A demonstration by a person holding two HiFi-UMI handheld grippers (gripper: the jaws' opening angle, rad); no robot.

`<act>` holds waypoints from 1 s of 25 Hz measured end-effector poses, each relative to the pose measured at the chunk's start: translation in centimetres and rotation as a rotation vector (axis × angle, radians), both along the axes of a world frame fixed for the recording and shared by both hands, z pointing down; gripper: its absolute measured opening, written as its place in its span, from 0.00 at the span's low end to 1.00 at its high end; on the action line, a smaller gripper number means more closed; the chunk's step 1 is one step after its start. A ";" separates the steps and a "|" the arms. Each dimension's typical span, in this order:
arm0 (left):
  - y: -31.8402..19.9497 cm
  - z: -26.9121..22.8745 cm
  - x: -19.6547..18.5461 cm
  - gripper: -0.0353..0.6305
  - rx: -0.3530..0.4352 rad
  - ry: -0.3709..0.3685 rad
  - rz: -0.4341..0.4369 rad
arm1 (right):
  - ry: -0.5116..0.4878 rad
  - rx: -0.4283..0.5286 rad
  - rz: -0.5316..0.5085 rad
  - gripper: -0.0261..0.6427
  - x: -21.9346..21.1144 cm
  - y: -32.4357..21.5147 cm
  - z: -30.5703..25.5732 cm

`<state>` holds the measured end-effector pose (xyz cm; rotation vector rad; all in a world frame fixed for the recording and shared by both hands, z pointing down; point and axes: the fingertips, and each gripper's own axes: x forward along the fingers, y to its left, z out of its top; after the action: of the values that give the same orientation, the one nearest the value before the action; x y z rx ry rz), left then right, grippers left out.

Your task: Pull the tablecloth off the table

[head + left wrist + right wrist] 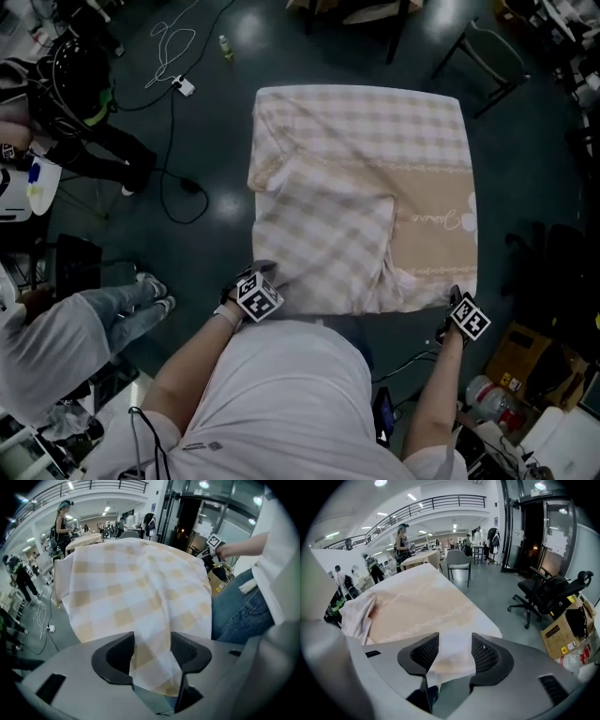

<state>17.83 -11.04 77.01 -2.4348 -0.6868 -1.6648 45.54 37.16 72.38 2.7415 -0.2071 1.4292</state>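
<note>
Two tongs you're holding, both gaping: left tongs & right tongs are each straddling the tablecloth w/o pinching it.

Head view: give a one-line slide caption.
Left tongs and right tongs poised at the near edge of the rumpled tablecloth.

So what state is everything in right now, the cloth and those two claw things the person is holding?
tablecloth: not yet pulled off, rumpled, with a checked part folded over the plain beige part.
left gripper: jaws apart, the cloth's near edge lying between them, not pinched.
right gripper: jaws apart, a corner of the cloth between them, not pinched.
</note>
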 end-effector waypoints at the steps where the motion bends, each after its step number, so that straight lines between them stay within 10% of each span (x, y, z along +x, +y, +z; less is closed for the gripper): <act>1: 0.3 0.0 0.0 0.43 0.004 -0.003 -0.007 | -0.013 -0.004 -0.008 0.32 0.4 0.4 0.4; 13: -0.3 -0.4 -0.5 0.35 -0.016 0.037 -0.202 | -0.058 -0.043 -0.081 0.31 1.7 -0.8 1.7; 16: 0.1 -1.0 -1.4 0.19 -0.040 0.067 -0.232 | -0.073 -0.031 -0.128 0.09 1.5 -2.2 1.7; 25: -0.4 -5.5 -1.7 0.09 -0.068 0.164 -0.284 | 0.026 -0.015 -0.202 0.08 3.6 -7.4 -1.2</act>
<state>16.16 -11.43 71.55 -2.7885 -0.3960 -1.5248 49.12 29.80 71.17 2.6361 -0.4555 1.3359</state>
